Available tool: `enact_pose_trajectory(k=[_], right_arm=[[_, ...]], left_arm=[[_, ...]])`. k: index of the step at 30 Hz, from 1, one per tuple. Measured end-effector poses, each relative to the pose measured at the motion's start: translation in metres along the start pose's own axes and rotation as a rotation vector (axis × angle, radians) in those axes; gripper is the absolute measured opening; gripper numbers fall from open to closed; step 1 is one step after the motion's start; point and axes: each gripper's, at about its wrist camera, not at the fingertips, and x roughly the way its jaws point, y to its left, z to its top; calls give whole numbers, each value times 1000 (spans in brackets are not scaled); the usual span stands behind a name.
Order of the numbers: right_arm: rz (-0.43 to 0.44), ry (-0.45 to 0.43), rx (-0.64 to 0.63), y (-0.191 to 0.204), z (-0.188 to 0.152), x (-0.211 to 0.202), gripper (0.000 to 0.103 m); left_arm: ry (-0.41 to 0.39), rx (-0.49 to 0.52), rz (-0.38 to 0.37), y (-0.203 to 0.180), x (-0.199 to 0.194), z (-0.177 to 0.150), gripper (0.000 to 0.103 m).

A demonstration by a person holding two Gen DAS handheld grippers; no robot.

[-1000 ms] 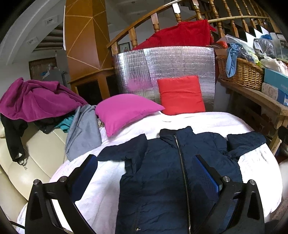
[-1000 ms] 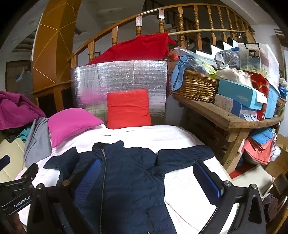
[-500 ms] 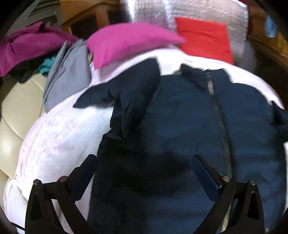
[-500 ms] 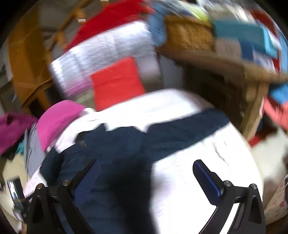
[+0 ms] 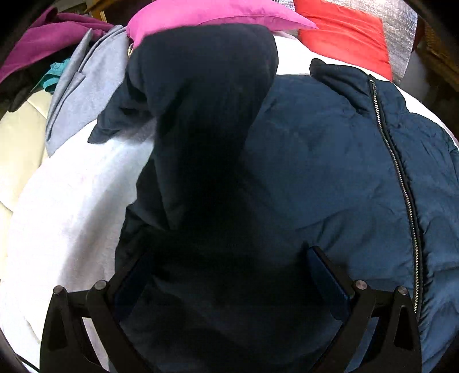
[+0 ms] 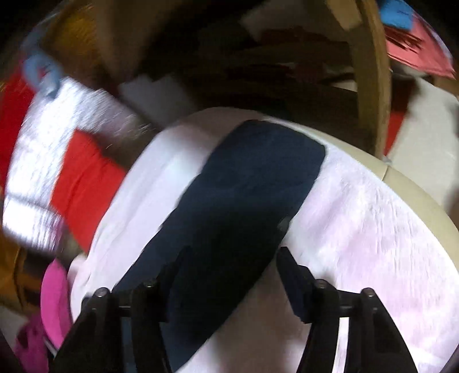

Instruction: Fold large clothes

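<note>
Jacket (image 5: 330, 172): smooth navy cloth with faint sheen; metal zip (image 5: 401, 183). Blanket (image 6: 373, 229): white, fuzzy nap. Pillow (image 5: 200, 14): smooth pink cloth. Gripper fingers (image 5: 355, 310): matt black plastic.

No text, label, brand, number or sign can be read in either view. In the left wrist view the navy jacket (image 5: 330, 178) shows only a bare zipper running toward 4 o'clock, with no tag or logo to be seen. The right wrist view is too blurred for reading, and the blue and pink packages at 1 o'clock show no legible print.
</note>
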Motion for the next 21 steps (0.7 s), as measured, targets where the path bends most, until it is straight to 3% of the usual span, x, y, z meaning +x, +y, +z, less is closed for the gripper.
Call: enact_pose_trajectory(k=[4, 5, 7, 10, 13, 18, 21], right_arm=[[-37, -27, 20, -1, 13, 17, 62], [-44, -35, 6, 2, 16, 20, 55], [-43, -50, 16, 3, 20, 25, 24], [38, -85, 50, 6, 18, 18, 8], [77, -177, -92, 42, 9, -21, 7], [211, -290, -298, 121, -37, -101, 7], [318, -296, -419, 179, -82, -143, 7]], left_arm=[[-28, -7, -21, 1, -1, -9, 103], [-27, -11, -27, 4, 2, -9, 103], [-30, -17, -37, 10, 8, -7, 103], [-11, -1, -45, 14, 6, -7, 103], [-17, 0, -29, 23, -7, 3, 103], [-230, -107, 25, 59, -56, 9, 103], [-287, -181, 64, 88, -73, 6, 103]])
